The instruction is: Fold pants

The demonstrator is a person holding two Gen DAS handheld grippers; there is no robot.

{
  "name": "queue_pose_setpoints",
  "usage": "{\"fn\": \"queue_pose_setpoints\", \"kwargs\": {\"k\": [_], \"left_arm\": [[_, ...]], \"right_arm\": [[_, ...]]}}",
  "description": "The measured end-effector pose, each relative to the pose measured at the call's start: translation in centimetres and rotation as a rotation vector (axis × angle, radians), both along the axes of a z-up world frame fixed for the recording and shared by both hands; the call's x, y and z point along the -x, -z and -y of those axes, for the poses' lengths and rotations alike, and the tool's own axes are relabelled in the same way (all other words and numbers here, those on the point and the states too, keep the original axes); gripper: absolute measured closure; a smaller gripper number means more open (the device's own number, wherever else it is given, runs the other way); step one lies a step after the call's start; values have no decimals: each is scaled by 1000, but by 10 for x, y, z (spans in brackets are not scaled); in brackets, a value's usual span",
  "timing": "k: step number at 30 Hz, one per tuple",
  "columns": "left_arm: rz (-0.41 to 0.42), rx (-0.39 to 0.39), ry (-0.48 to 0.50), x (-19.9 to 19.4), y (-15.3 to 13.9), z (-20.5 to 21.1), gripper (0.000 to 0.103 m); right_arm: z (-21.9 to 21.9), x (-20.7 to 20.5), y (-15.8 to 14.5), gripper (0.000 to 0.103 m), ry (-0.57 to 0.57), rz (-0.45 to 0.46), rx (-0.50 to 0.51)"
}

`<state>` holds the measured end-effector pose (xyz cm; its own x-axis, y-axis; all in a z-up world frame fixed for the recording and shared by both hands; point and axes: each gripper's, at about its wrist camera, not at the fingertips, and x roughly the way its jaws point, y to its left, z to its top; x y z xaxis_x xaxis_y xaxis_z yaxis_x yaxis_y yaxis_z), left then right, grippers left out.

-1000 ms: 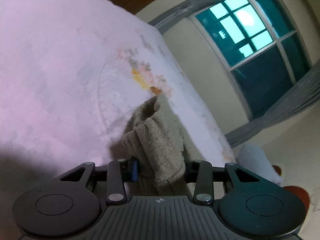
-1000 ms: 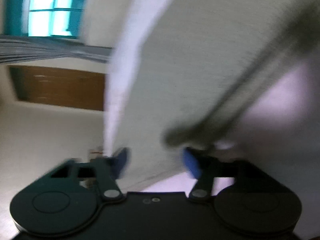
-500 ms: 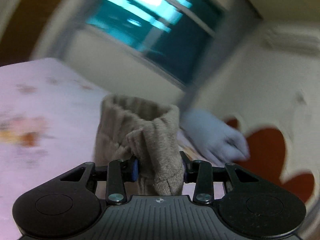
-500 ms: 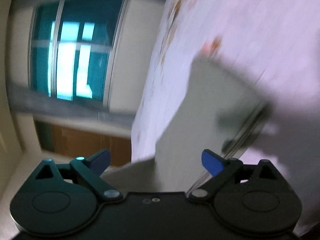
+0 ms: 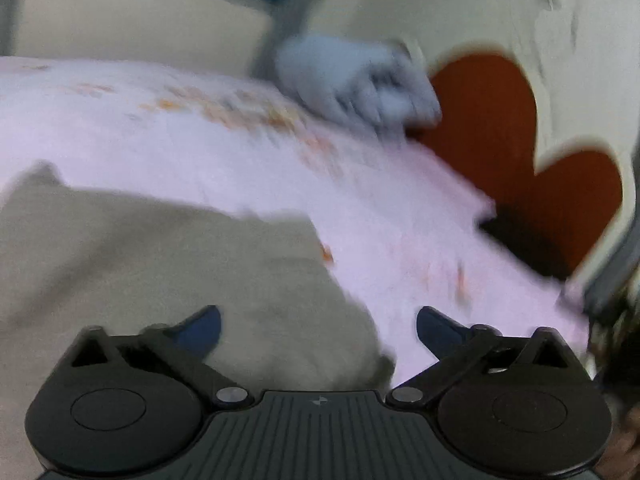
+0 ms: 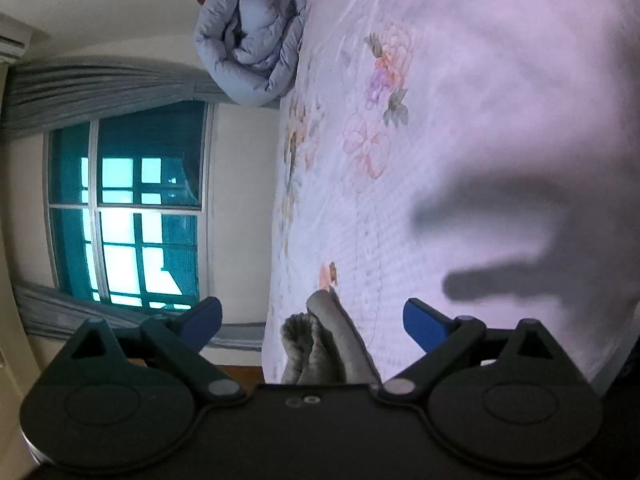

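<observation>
Your beige knitted pants [image 5: 152, 264] lie on the pink flower-printed bed sheet [image 5: 248, 160]. In the left wrist view they spread as a broad blurred slab from the left edge toward the gripper, their long axis running roughly left to right; the far end is cut off by the frame, and motion blur hides waistband and legs alike. Your left gripper [image 5: 318, 326] is opening its jaws, the cloth beneath and between them with neither blue pad pressing it. Your right gripper [image 6: 312, 318] stands wide, a bunched grey-beige end of the pants [image 6: 324, 344] poking up between the fingers, touching neither pad. The rest is hidden behind the gripper body. A rolled pale-blue quilt [image 6: 252, 32] sits at the sheet's far edge.
</observation>
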<state>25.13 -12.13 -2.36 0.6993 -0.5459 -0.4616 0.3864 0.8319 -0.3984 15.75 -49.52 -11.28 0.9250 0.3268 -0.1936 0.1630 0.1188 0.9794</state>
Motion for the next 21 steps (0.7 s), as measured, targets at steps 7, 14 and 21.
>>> {"fn": "queue_pose_setpoints", "kwargs": {"k": [7, 14, 21], "left_arm": [[23, -4, -243, 31, -23, -145, 0], [-43, -54, -450, 64, 6, -255, 0], [-40, -3, -464, 65, 36, -267, 0]], "right_arm": [[-68, -44, -28, 15, -261, 44, 119], [-124, -87, -42, 29, -363, -61, 325], [-146, -108, -45, 34, -320, -329, 376]]}}
